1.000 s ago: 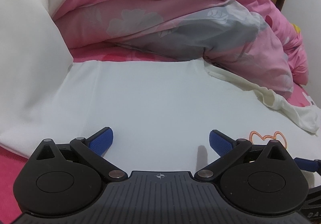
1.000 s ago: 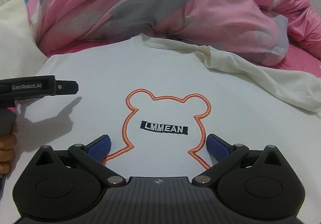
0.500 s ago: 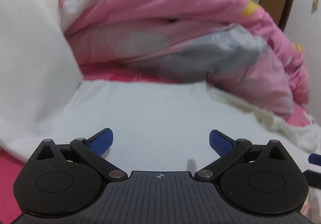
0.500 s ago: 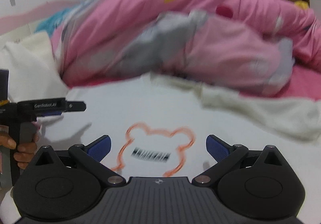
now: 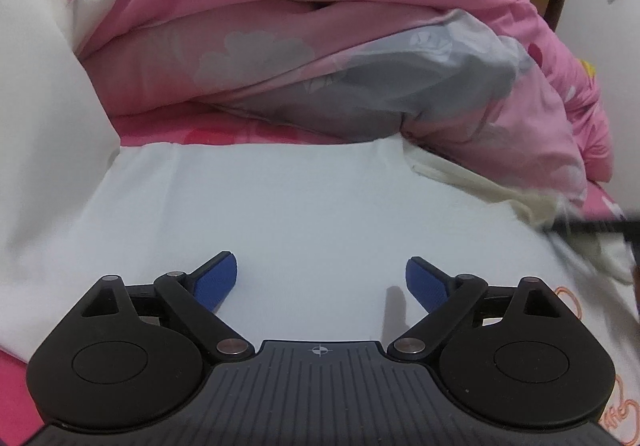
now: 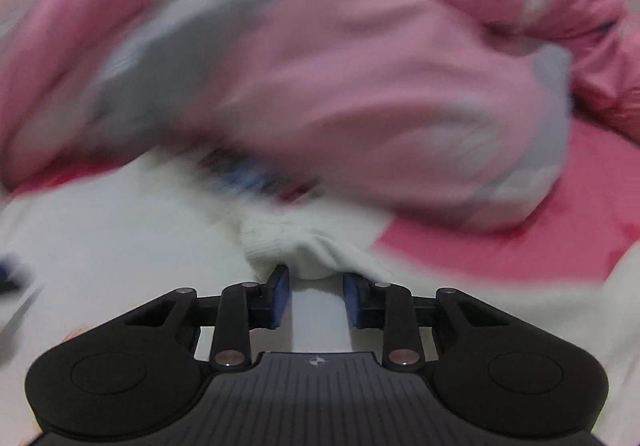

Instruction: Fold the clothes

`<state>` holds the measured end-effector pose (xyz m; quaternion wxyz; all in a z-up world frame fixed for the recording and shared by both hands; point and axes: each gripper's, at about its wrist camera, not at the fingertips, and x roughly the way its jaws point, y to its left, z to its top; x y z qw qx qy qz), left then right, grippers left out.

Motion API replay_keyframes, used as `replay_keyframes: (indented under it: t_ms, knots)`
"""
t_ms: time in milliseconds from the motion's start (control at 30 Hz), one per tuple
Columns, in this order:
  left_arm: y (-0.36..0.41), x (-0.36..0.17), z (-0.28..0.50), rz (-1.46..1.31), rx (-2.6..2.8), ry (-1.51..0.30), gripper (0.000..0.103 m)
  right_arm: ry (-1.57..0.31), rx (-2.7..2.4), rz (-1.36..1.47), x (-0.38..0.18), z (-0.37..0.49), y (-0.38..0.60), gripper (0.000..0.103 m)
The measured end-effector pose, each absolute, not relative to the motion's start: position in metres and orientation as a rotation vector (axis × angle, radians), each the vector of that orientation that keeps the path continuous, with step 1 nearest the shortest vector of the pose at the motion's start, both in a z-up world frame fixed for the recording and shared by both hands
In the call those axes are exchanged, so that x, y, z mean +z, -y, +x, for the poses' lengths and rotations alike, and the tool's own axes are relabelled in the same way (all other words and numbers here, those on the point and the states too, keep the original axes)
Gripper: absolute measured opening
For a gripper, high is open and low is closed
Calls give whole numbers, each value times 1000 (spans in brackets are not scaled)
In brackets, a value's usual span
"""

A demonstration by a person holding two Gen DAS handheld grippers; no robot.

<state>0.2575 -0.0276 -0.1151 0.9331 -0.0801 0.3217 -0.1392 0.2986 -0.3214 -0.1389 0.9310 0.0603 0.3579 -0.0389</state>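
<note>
My right claw (image 6: 314, 288) has swung from the bear print to the sweatshirt (image 5: 300, 214)'s ribbed cuff (image 6: 288, 246), its jaws closing around it, while my left claw (image 5: 320, 278), jaws apart and just starting to close, hovers over the sweatshirt's plain panel, so the sleeve fold begins.

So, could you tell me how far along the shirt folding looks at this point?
Done: the white shirt lies spread flat on the bed. In hand: the right gripper is closing around a bunched cream sleeve; the left gripper hovers over plain fabric, its jaws closing slightly with nothing between them. Left: every fold; none shows yet.
</note>
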Motion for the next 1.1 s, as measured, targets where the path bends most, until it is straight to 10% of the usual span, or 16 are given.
replay_keyframes:
  t_ms: [800,1100]
  knots:
    - [30,-117,255,-138,-289,-657,97,-747,-46,119,-162,415,263,29]
    - [31,-117,255,-134,-287,-657,97,-690,-27,186,-127,297,302,30]
